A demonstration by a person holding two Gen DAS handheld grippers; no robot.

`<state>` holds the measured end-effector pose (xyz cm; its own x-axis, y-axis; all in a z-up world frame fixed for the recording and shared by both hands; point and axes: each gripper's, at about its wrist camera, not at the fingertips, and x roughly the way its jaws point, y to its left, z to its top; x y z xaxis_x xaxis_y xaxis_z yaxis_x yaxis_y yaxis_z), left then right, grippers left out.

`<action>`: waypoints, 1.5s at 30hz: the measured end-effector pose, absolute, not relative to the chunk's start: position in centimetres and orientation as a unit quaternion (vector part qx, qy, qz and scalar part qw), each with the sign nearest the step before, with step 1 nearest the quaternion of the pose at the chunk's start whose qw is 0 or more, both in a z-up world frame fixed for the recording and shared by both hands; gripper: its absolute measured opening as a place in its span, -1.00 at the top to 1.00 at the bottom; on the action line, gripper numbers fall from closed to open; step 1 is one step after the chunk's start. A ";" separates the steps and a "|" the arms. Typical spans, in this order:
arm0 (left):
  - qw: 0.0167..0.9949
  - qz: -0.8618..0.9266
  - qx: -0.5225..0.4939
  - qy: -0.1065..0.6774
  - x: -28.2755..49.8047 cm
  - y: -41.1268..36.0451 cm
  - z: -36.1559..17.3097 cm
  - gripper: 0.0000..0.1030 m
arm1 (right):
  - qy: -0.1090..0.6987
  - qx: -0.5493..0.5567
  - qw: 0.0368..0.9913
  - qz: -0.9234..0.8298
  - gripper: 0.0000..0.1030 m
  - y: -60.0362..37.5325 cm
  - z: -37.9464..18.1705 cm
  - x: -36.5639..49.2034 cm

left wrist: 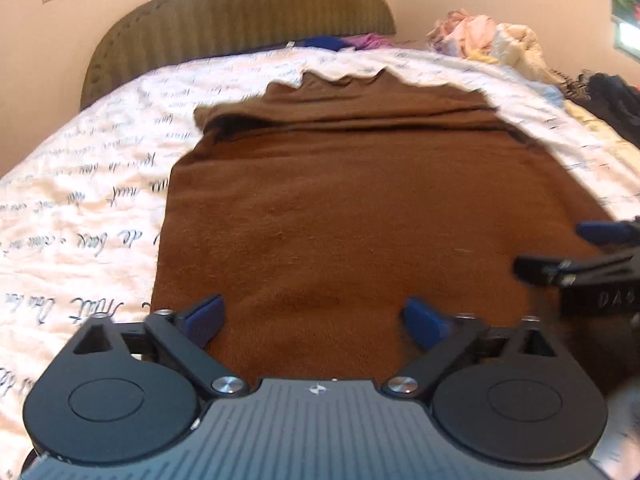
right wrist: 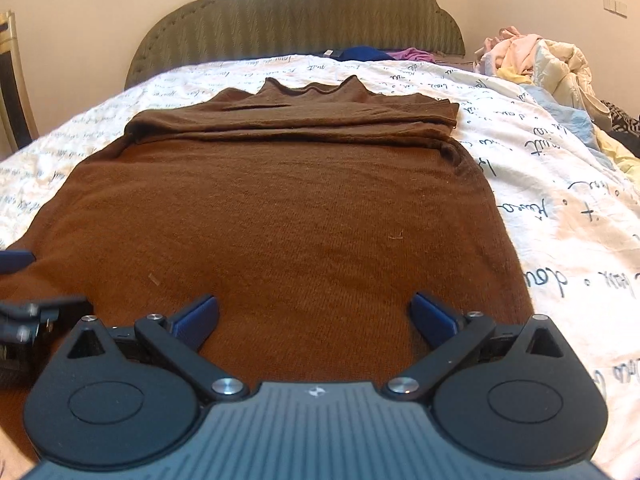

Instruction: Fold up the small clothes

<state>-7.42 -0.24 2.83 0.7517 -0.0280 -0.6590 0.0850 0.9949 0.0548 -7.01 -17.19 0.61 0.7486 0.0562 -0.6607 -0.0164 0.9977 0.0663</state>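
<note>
From the left wrist, the left gripper (left wrist: 312,318) hangs over the near part of the brown sweater (left wrist: 360,208), blue pads spread wide with nothing between them — only knit shows in the gap. The sweater lies flat on the white script-printed bedspread (left wrist: 80,216), its sleeves already folded across the chest near the collar. The right gripper (left wrist: 560,252) pokes in from the right edge, also over the fabric.

From the right wrist, the right gripper (right wrist: 314,318) sits the same way: jaws apart, empty, aimed down at the sweater (right wrist: 280,216) near its lower hem. The left gripper (right wrist: 24,280) shows blurred at the left edge. A heap of unfolded clothes (right wrist: 536,60) waits by the headboard (right wrist: 300,12).

I'd guess the next step is taking the hem and carrying it up toward the collar. To do it well, each tool should pinch a bottom corner, catching both layers, at matching heights — then lift together and lay the edge square across the folded sleeves, so the fold stays straight and the sleeves don't slide out.
</note>
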 end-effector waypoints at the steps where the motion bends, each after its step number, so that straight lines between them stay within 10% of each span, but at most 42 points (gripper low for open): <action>1: 0.938 -0.046 0.038 0.342 -8.3 -0.3 3.0 -0.85 | 0.355 0.027 0.934 0.029 -1.00 -17.2 1.0 -7.8; 25: 0.941 -0.046 0.028 0.333 -13.4 1.8 2.8 -0.85 | 0.368 0.068 0.926 0.060 -1.00 -20.2 2.6 -14.9; 42: 0.764 -0.156 -0.460 0.424 -11.3 15.2 0.4 -0.84 | 0.463 0.436 0.746 0.197 -1.00 -31.0 0.2 -13.2; 45: 0.751 -0.158 -0.473 0.433 -11.3 15.6 0.1 -0.54 | 0.438 0.461 0.746 0.196 -1.00 -32.2 0.2 -12.7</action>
